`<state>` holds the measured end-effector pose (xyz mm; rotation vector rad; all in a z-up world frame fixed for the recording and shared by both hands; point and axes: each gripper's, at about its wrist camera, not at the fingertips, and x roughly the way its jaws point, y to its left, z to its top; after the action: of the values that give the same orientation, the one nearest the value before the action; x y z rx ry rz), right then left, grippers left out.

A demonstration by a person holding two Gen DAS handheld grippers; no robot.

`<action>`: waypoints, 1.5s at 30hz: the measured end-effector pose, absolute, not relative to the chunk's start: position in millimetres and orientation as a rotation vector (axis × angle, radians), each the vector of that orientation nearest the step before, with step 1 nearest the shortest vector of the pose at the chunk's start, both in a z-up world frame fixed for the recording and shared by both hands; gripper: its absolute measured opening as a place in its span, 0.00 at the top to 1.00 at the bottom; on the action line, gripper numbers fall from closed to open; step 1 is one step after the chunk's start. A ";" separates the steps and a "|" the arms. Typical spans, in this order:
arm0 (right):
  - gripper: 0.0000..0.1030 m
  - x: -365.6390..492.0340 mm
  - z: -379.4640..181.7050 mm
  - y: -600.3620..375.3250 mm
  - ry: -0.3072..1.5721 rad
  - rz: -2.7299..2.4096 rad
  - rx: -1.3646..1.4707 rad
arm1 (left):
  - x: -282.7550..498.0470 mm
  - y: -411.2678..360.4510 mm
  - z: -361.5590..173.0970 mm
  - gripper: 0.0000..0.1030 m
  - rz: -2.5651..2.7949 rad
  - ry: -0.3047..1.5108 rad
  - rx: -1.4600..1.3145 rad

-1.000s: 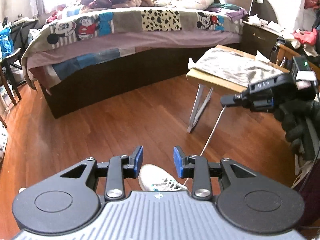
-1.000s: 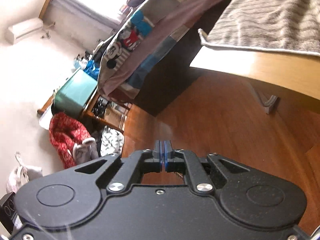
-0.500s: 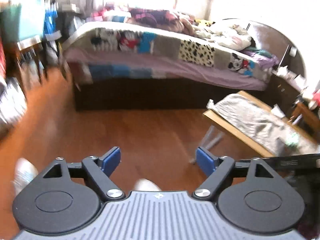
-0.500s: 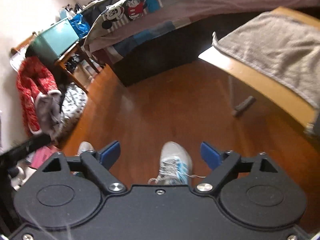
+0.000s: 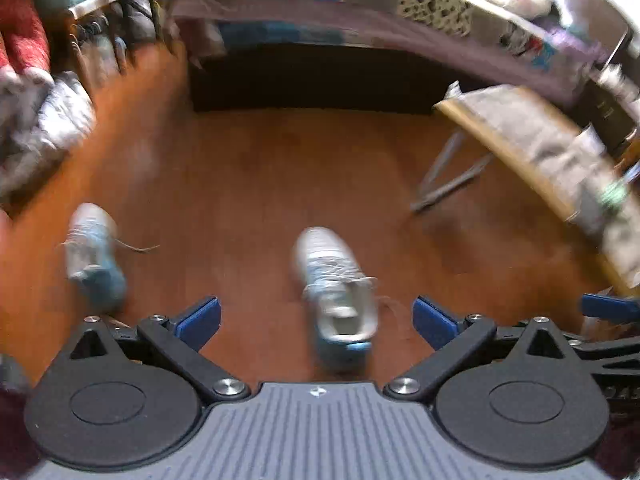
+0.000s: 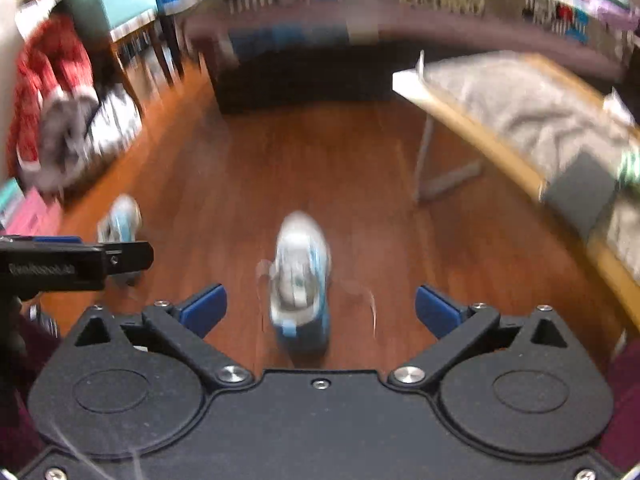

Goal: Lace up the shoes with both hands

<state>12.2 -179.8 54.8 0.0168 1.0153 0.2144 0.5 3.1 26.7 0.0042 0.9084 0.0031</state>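
Observation:
A white and light-blue sneaker (image 5: 336, 300) stands on the wooden floor, toe pointing away, with loose white lace ends (image 5: 384, 300) lying beside it. A second matching sneaker (image 5: 94, 256) sits further left. My left gripper (image 5: 316, 316) hovers above the near sneaker, its jaws opening wide and touching nothing. In the right wrist view the same sneaker (image 6: 300, 280) lies below my right gripper (image 6: 320, 310), whose jaws are also opening with nothing pressed between them. Its lace (image 6: 360, 292) trails on the floor, and the other sneaker (image 6: 120, 220) is partly hidden behind the left gripper's body. Both views are motion-blurred.
A bed (image 5: 360, 12) with a patterned quilt runs across the back. On the right stands a low wooden table (image 5: 500, 148) covered by a grey towel (image 6: 520, 108). Clothes and bags (image 6: 52, 112) pile up at the left. Bare floor (image 5: 260, 168) lies between shoes and bed.
Both grippers went from nearly shut to wide open. The right gripper let go of the taut lace. Both cameras tipped down, bringing the two sneakers into view.

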 end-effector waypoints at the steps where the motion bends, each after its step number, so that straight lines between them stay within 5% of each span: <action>1: 0.02 11.6 50.3 -177.8 1.055 0.218 0.007 | -5.6 -8.3 25.9 0.00 0.021 0.885 0.091; 45: 0.02 14.5 32.9 -165.1 1.152 0.191 -0.028 | -1.4 -12.6 -5.5 0.01 0.037 0.999 0.124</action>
<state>14.5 -165.1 32.9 -0.0280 1.1516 0.1913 -1.4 -12.6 -5.5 0.1236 0.9991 0.0373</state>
